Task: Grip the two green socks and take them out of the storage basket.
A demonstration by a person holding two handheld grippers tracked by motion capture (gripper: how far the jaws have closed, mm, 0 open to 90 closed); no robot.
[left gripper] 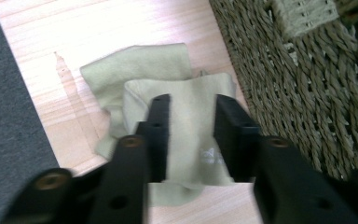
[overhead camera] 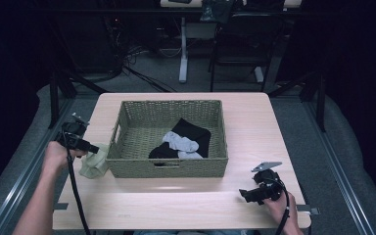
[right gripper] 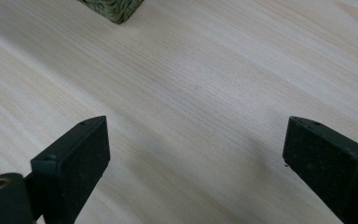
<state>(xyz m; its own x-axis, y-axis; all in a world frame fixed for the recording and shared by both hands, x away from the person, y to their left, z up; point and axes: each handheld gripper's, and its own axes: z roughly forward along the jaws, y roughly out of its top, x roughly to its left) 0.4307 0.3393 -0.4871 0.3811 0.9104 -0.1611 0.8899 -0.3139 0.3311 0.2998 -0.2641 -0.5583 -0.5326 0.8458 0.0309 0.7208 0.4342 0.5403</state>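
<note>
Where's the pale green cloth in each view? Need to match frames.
High view: pale green cloth at lower left, against the basket's left front corner.
Left gripper view: centre, between the jaws, basket wall at right.
Right gripper view: not in it.
Shared landmark: the woven basket, a corner at top of the right gripper view.

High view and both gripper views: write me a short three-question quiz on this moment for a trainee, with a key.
1. True or false: the pale green cloth lies inside the wicker basket.
2. Which gripper is over the cloth? A) left gripper B) right gripper C) both
3. Fill in: inside the basket lie a black garment and a ___ sock.

Key:
1. False: it lies on the table, just outside the basket's left wall.
2. A: its jaws straddle a fold of the cloth with a gap between them; the right gripper rests wide open over bare table near the front right corner.
3. Grey.
</note>
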